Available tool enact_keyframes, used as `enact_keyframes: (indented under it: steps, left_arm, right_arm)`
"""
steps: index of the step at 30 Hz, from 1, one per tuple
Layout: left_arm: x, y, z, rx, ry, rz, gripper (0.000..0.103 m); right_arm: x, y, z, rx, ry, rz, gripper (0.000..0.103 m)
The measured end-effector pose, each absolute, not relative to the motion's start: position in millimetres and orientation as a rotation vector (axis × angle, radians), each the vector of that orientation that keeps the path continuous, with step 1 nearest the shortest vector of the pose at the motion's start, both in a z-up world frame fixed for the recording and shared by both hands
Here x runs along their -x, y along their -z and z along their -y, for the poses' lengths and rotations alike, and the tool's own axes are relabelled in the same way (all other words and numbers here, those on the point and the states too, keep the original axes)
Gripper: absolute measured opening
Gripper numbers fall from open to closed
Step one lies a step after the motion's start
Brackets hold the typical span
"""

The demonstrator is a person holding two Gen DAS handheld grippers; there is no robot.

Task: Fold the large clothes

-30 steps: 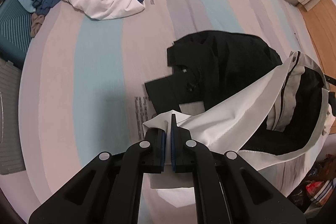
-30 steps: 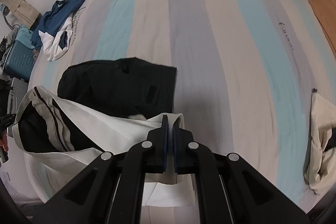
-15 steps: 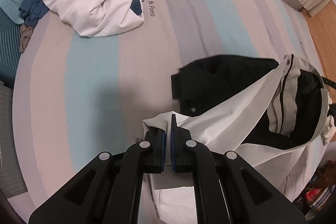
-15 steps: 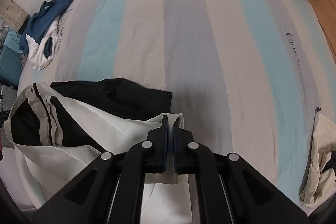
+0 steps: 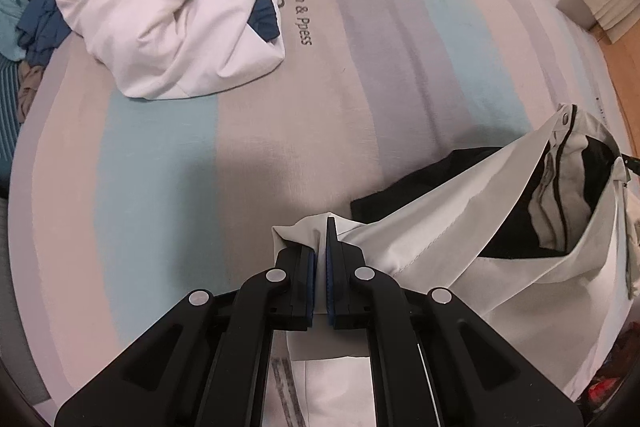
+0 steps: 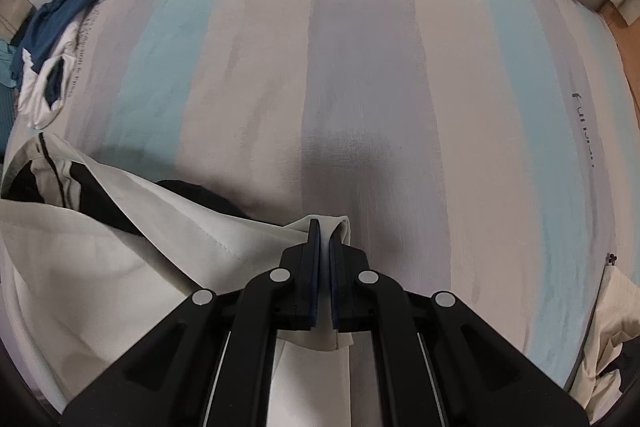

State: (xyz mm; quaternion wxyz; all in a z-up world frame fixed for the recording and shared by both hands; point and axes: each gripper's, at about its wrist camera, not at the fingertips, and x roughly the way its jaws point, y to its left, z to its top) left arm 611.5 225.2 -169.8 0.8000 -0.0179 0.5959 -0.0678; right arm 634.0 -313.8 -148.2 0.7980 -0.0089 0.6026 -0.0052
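Striped bed in pastel bands is filling both views, wood floor past its far right edge. Left hand-held gripper is clamping a white jacket corner; right hand-held gripper is clamping another. Jacket is sagging between them over the bed. Far-left of left hand-held gripper: blue-white garment heap, print reading "Collection & Ppess".
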Motion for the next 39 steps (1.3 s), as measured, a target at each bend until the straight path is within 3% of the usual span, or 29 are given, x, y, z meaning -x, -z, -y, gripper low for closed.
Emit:
enact_keyframes:
  steps: [17, 20, 22, 23, 24, 27, 32, 34, 35, 36, 39]
  left_arm:
    - [-622.6, 219.8, -220.8, 0.079, 0.121, -1.276, 0.007]
    - [-619.2, 215.7, -215.6, 0.054, 0.105, -1.262, 0.008]
    - [-614.3, 208.3, -208.2, -0.004, 0.097, -1.237, 0.012]
    - [-610.2, 204.6, -206.1, -0.010, 0.098, -1.224, 0.019]
    - [-606.4, 201.9, -206.1, 0.003, 0.099, -1.219, 0.029]
    - [-599.8, 194.6, -210.9, 0.049, 0.109, -1.198, 0.057]
    - [-597.2, 183.0, -208.2, 0.051, 0.109, -1.165, 0.067]
    - [-597.7, 172.3, -206.9, 0.074, 0.107, -1.140, 0.079]
    - [-599.5, 167.9, -205.7, 0.092, 0.101, -1.125, 0.092]
    - [-596.8, 157.4, -205.2, 0.093, 0.072, -1.085, 0.097]
    - [-598.2, 139.8, -199.6, 0.062, 0.052, -1.034, 0.097]
  right_arm:
    - [-653.5, 208.0, 310.5, 0.017, 0.063, -1.318, 0.003]
    - [-654.2, 214.3, 307.8, 0.021, 0.065, -1.325, 0.012]
    - [-652.7, 210.0, 304.7, 0.046, 0.089, -1.289, 0.034]
    - [-650.8, 202.8, 303.9, 0.059, 0.115, -1.239, 0.075]
    - [-649.0, 196.2, 304.1, 0.056, 0.127, -1.200, 0.084]
    - [-648.9, 183.1, 302.7, 0.039, 0.116, -1.152, 0.084]
    - [-646.8, 177.4, 294.8, 0.070, 0.086, -1.131, 0.084]
    - [-645.8, 171.0, 291.2, 0.061, 0.091, -1.101, 0.084]
    - [-647.3, 168.6, 288.0, 0.048, 0.086, -1.095, 0.084]
    - [-646.3, 165.2, 286.2, 0.025, 0.070, -1.093, 0.084]
    - [-641.8, 154.4, 274.0, 0.016, 0.041, -1.070, 0.084]
